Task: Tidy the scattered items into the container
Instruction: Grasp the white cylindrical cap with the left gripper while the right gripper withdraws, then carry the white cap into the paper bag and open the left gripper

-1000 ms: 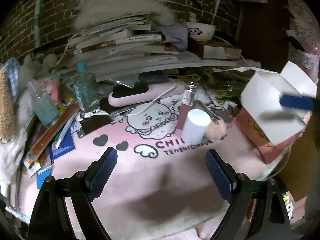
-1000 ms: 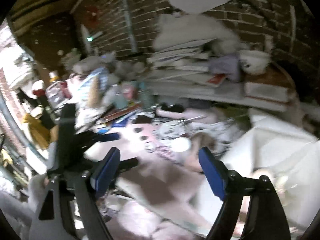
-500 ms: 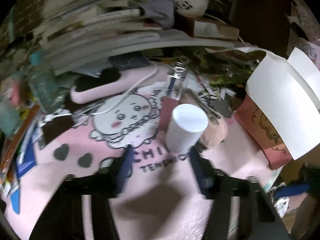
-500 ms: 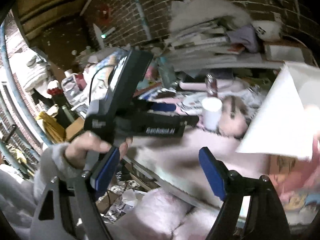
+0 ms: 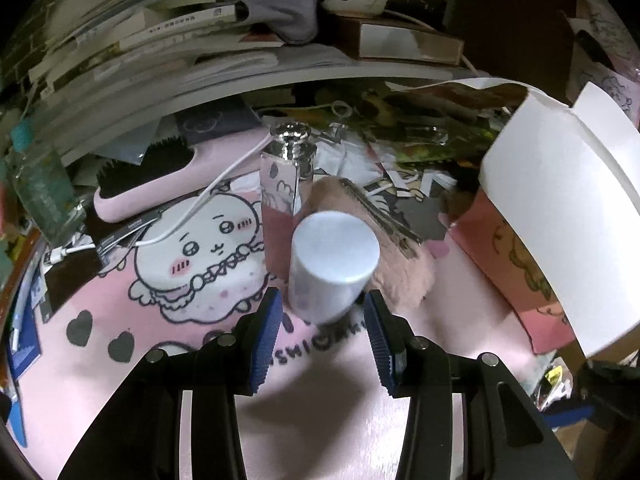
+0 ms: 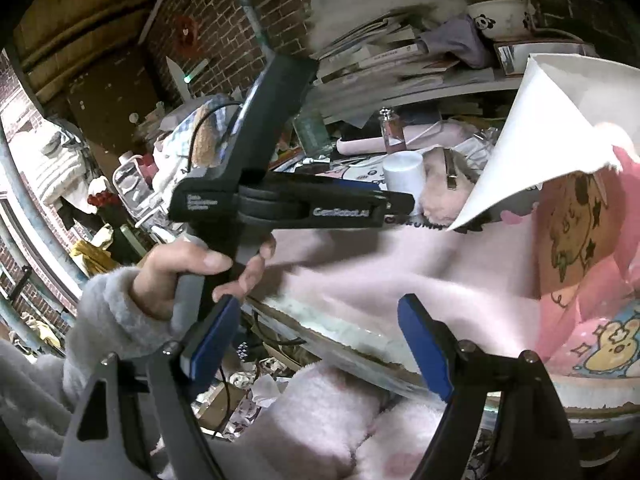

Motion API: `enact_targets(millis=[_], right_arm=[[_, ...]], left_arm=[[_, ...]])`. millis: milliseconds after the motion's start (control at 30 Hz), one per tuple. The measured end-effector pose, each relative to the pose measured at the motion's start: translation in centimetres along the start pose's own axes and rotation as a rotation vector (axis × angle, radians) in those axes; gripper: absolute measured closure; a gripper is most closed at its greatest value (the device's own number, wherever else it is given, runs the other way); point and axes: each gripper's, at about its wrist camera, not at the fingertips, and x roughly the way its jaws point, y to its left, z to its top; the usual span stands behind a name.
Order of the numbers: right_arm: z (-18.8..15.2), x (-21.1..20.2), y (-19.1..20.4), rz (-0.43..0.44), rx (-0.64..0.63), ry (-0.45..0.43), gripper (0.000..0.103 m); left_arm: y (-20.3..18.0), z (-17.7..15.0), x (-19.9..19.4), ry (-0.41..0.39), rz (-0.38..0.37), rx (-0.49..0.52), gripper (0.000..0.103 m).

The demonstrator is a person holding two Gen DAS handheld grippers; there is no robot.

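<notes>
Closing: left gripper (image 5: 320, 312) has been narrowed around white bottle (image 5: 334, 258) (pads not visibly pressing)
Right gripper (image 6: 316, 340): held wide, empty

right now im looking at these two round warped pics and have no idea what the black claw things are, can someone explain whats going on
No robot here: a person holds a two-finger gripper in each hand, and each has a wide-angle camera looking along its fingers.

The left wrist view shows the left gripper with its blue pads on either side of a white cylindrical bottle standing on a pink cartoon mat; whether they press it is unclear. Behind the bottle stands a perfume bottle, beside it a fluffy pink item with hair clips.

The right wrist view shows the right gripper, open and empty, and the person's hand holding the left gripper. The pink box with white flaps looks like the container.
</notes>
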Motion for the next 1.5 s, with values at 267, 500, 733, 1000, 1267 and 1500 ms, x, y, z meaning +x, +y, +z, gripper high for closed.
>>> enact_targets(millis=[267, 500, 733, 1000, 1267, 1500], right_arm=[[-0.2, 0.1, -0.1, 0.011, 0.003, 0.004, 0.024], [-0.2, 0.2, -0.5, 0.006, 0.025, -0.005, 0.024], [-0.2, 0.3, -0.6, 0.001, 0.039, -0.01, 0.024], [-0.3, 0.2, -0.8, -0.031, 0.045, -0.037, 0.024], [-0.4, 0.2, -1.2, -0.023, 0.057, -0.04, 0.024], [-0.5, -0.1, -1.5, -0.025, 0.067, -0.052, 0.024]], left_arm=[[-0.3, 1.0, 1.1, 0.004, 0.02, 0.0, 0.065], [-0.5, 1.2, 1.3, 0.002, 0.033, 0.001, 0.067], [-1.1, 1.4, -0.9, -0.006, 0.092, 0.028, 0.067], [-2.2, 2.2, -6.1, -0.035, 0.153, 0.07, 0.067], [-6.1, 3.7, -10.4, -0.08, 0.128, 0.15, 0.067], [-11.5, 5.3, -10.8, -0.093, 0.118, 0.271, 0.067]])
